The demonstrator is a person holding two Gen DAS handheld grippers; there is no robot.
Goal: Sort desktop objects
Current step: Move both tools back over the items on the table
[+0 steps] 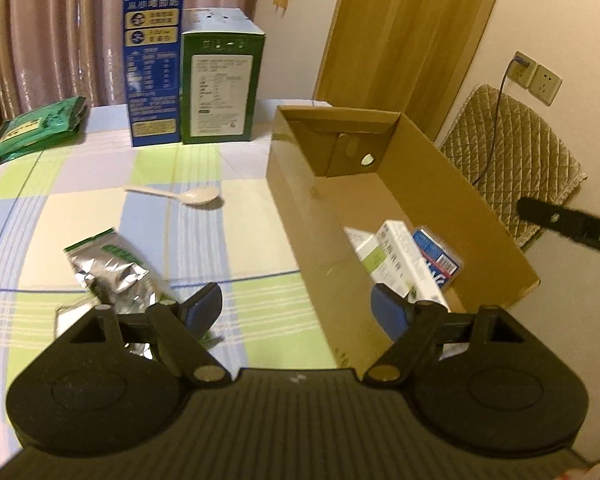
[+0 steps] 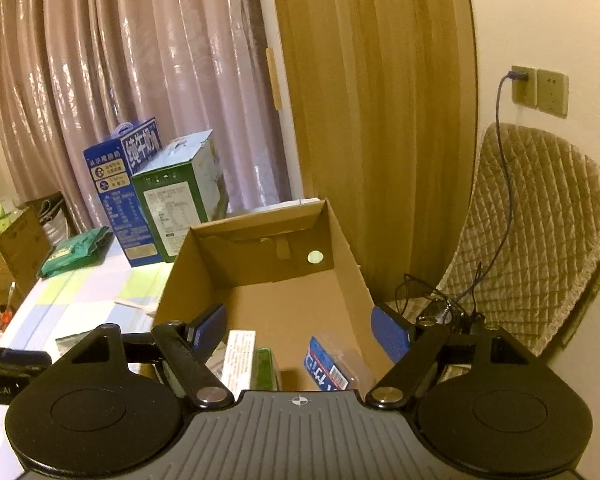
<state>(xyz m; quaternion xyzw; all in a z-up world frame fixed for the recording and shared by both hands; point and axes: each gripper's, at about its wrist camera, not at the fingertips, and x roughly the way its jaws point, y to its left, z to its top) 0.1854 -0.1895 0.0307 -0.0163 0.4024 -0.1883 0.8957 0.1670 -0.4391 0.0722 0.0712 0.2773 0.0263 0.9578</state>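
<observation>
Two tall cartons (image 1: pixel 156 64), one spoon (image 1: pixel 180 196) and one foil pouch (image 1: pixel 112 272) were seen on the tablecloth (image 1: pixel 28 216) from the left wrist; the left gripper (image 1: pixel 298 312) was released, empty. From the right wrist, three packs (image 2: pixel 328 364) were counted inside the cardboard box (image 2: pixel 260 280); the right gripper (image 2: pixel 300 332) was spread open, empty. "Robot.AI" could be read.

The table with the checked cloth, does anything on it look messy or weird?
Yes. A crumpled silver foil packet with a green top lies creased and askew near the front edge. A pale plastic spoon lies loose beside the brown cardboard box, where other small packages already sit.
</observation>
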